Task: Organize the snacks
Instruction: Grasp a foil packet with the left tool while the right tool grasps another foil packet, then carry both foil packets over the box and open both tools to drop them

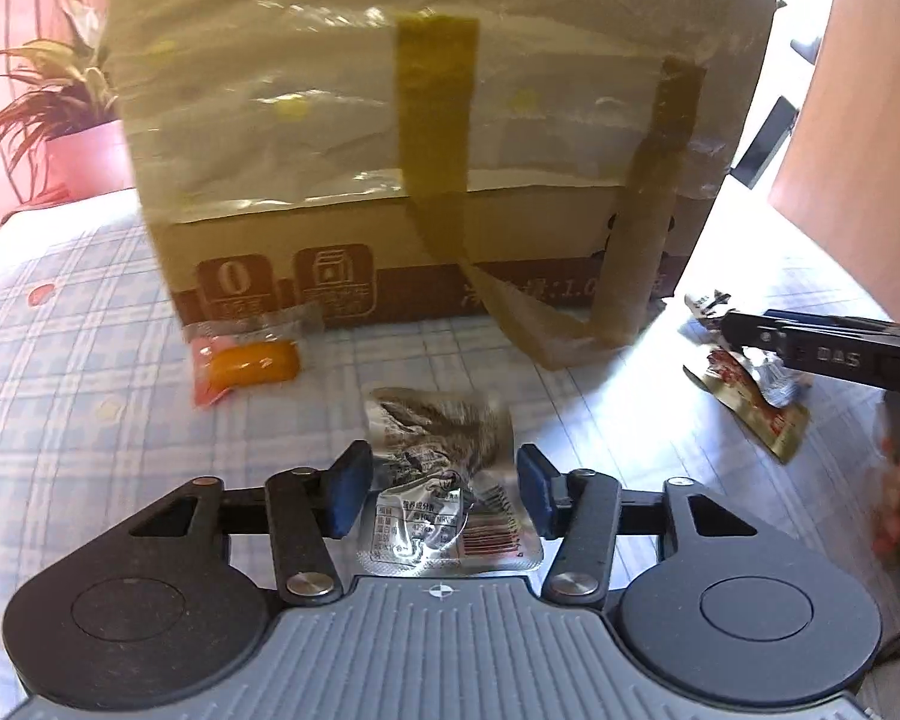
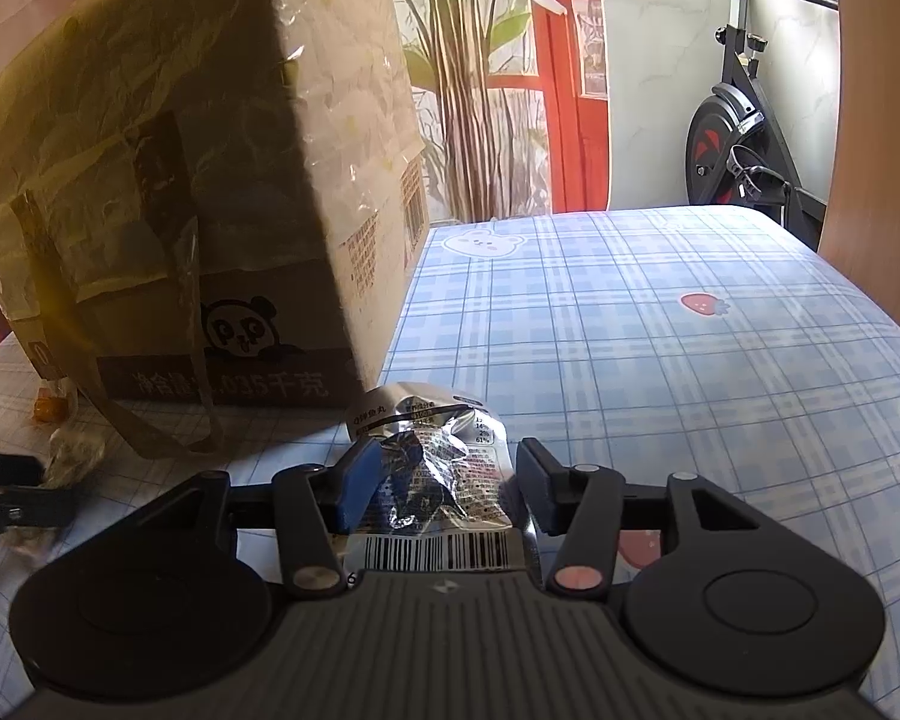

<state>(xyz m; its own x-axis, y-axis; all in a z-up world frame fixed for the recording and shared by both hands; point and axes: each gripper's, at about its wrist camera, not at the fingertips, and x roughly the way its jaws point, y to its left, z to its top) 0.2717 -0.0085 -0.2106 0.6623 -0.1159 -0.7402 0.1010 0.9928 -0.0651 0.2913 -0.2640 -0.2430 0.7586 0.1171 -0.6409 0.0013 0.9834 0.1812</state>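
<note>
Left gripper: my jaws stand part open astride a crumpled silver snack packet that lies on the checked surface. The blue pads sit just beside the packet's edges; I cannot tell whether they press on it, so I do not count this as a grip.

Right gripper: my jaws stand part open around a second foil packet, barcode end toward the camera. The left pad touches the crinkled foil; a visible gap remains at the right pad. This is a one-sided contact, not a secure hold.

Remaining items: an orange sachet lies on the surface just in front of the cardboard box, which stands well above both grippers. A loose tape strip trails from the box onto the surface between the two packets.

Fault conditions, as I judge them:
- Foil is slick and springy. Closing on a folded ridge may squirt either packet out forward.
- Lifting the right packet before both pads bear on it would likely drop it.
- The left packet lies flat. Pads that close above it would skim over the foil and catch nothing.
- The box side is tall and close. A low carry path would strike it or snag the tape strip.
</note>
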